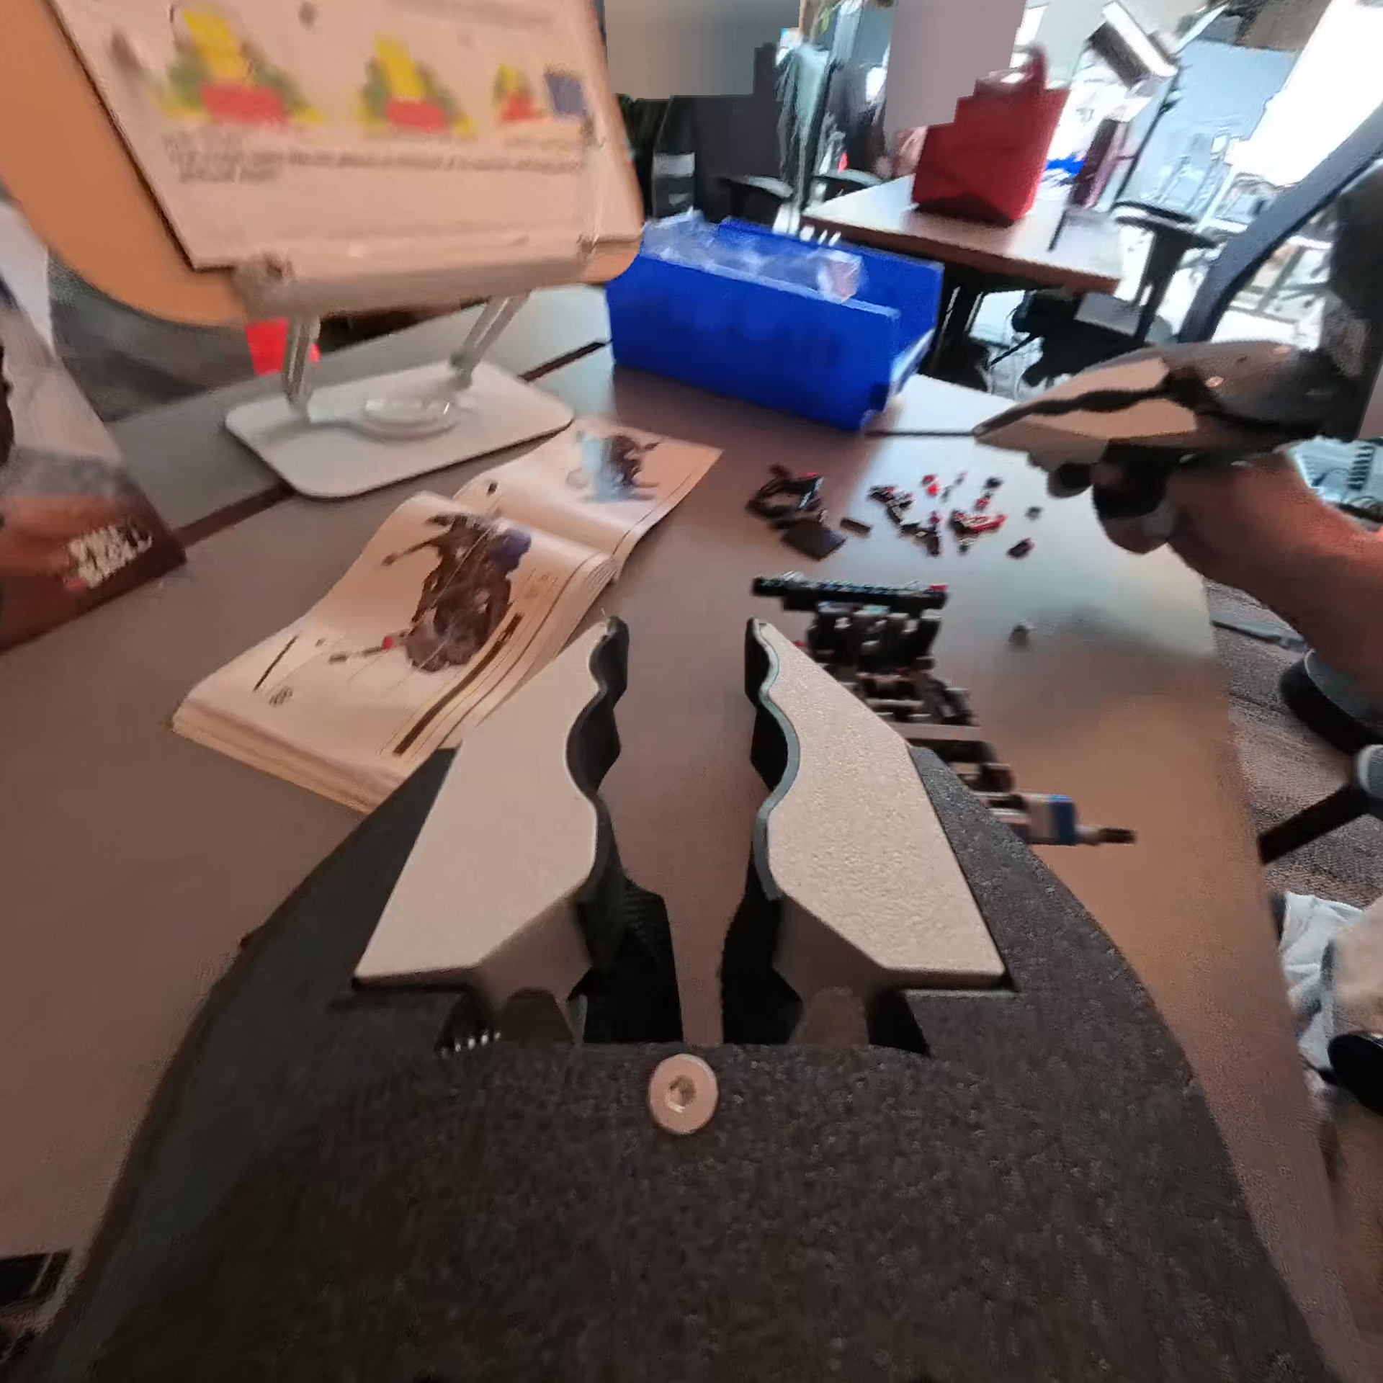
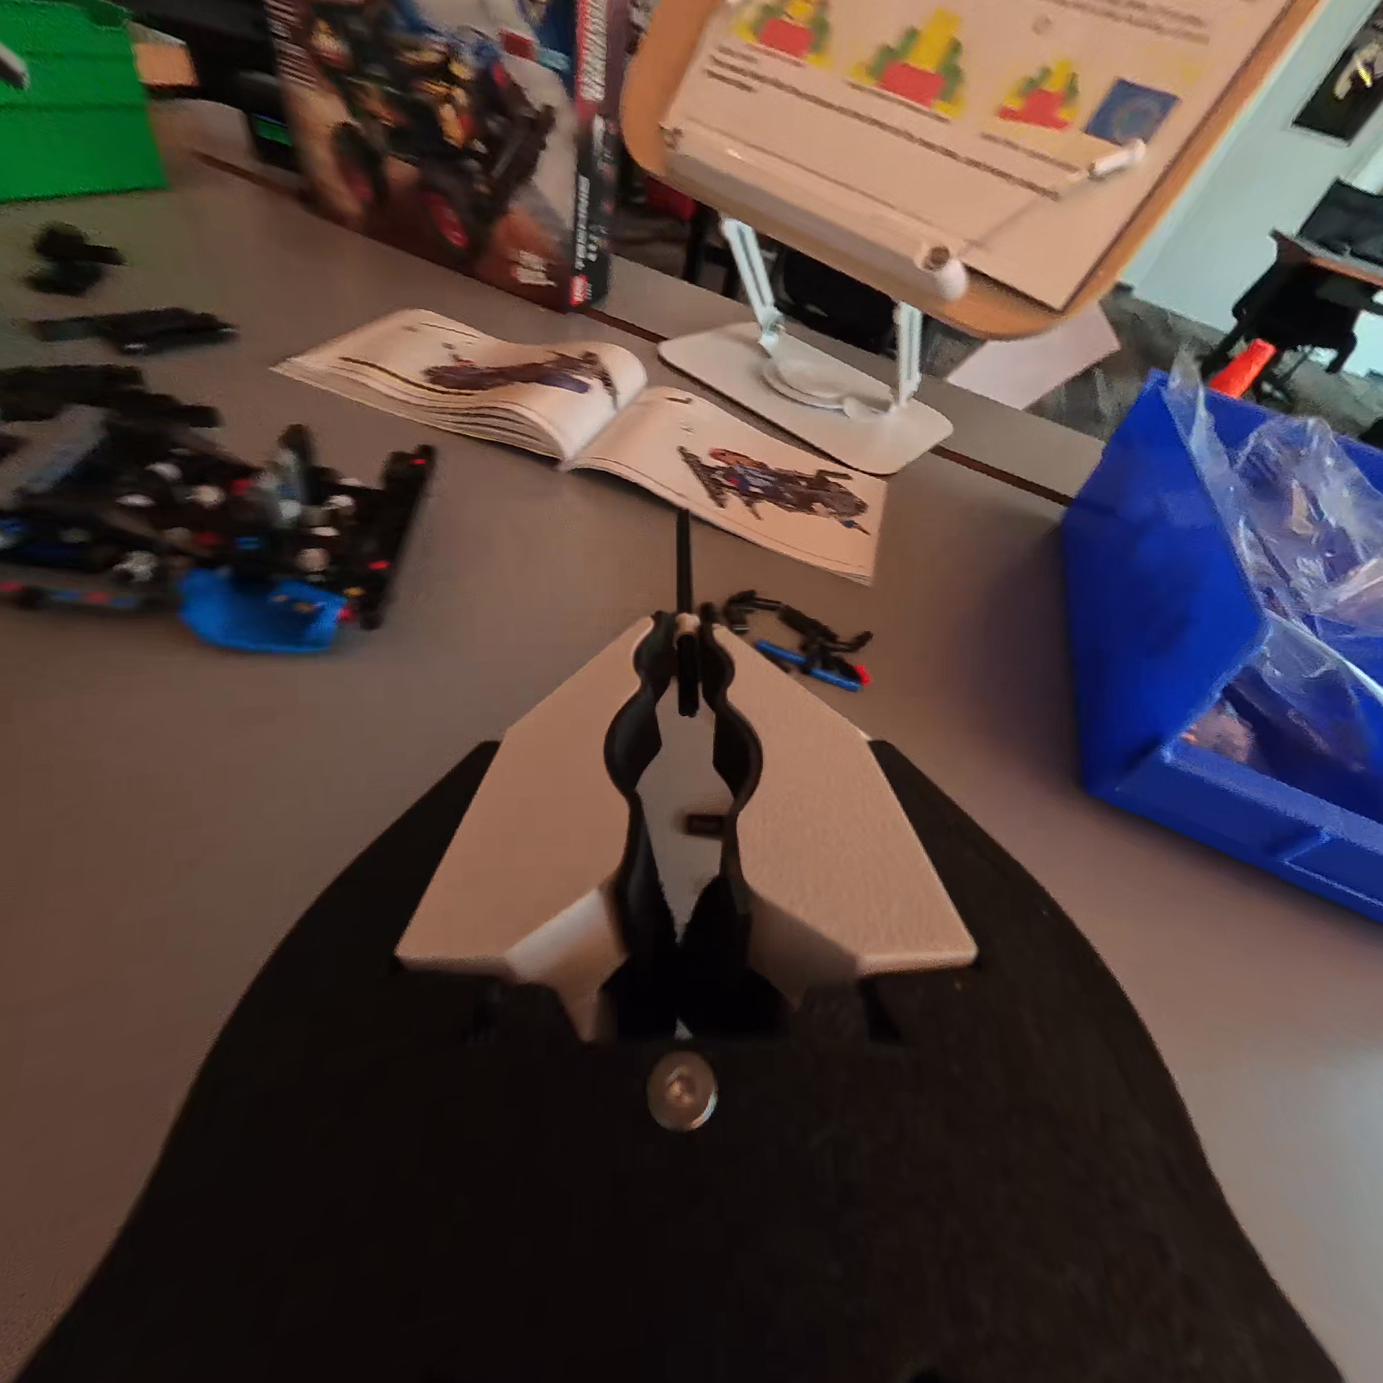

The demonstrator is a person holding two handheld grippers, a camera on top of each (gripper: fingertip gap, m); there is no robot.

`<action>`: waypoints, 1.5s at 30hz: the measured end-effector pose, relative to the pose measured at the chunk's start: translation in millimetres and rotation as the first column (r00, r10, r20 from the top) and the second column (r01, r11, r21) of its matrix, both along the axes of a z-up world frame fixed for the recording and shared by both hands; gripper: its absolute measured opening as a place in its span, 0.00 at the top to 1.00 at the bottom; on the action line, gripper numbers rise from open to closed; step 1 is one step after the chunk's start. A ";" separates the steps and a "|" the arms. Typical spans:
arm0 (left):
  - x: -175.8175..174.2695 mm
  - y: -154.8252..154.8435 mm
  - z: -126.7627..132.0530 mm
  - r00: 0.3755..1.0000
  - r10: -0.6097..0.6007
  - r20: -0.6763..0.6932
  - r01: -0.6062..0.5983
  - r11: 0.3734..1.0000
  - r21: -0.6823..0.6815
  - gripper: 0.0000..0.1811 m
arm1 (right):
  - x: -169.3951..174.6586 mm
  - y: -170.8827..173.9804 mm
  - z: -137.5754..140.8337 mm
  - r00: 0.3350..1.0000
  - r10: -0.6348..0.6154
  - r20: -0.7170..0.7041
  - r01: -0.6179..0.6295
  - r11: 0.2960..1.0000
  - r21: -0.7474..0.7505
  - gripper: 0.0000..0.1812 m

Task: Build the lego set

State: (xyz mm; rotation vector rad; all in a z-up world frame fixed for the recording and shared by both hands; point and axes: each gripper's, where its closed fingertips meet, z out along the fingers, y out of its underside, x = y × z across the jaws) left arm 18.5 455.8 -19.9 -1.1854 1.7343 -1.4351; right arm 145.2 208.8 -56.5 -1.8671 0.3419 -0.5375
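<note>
Left gripper (image 1: 685, 636): hovering over the table (image 1: 150, 861) with its fingers spread apart and nothing between them; bare tabletop is showing through the gap.
Right gripper (image 2: 685, 625): its fingers are pressing together on a thin black rod (image 2: 682, 561), which is sticking out forward past the tips. In the left wrist view the same gripper (image 1: 988, 432) is hanging above the table at the right, carried by a hand (image 1: 1227, 524).
Model (image 1: 890, 658): the half-built black lego body is lying on the table just right of the left gripper's right finger; in the right wrist view it is sitting at the left, with blue parts at its near edge (image 2: 254, 606).
Loose parts (image 1: 898, 513): small black and red pieces are lying scattered beyond the model; a few more black and blue ones (image 2: 808, 643) are lying just right of the right gripper's tips.
Booklet (image 1: 419, 636): lying open on the table, left of the model.
Bin (image 1: 763, 337): blue, holding clear plastic bags, sitting at the table's far side.
Stand (image 1: 397, 419): white, propping up a board with a printed sheet, behind the booklet.
Box (image 2: 449, 142): the set's carton is standing upright behind the booklet.
</note>
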 end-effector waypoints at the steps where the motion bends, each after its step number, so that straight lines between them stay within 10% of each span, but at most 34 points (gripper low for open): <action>1: 6.2 5.6 -8.6 0.999 0.013 -0.032 -0.013 1.000 -0.009 0.83 | 12.2 0.7 -0.6 1.000 -0.012 -0.011 0.012 1.000 0.001 0.97; 8: 25.0 22.8 -45.7 0.990 0.084 -0.113 -0.081 0.996 0.029 0.83 | 57.6 13.3 -1.4 0.999 -0.030 0.025 0.031 1.000 -0.002 0.97; 34: 11.7 25.5 -78.1 0.989 0.047 -0.139 -0.018 0.979 0.205 0.90 | 47.1 24.6 -7.2 0.997 0.058 0.052 -0.061 0.997 0.053 0.97; 45: 5.7 0.0 -59.3 0.996 -0.016 -0.093 0.028 0.990 0.137 0.92 | -51.1 53.9 29.1 0.960 0.276 0.042 -0.279 0.954 0.108 0.97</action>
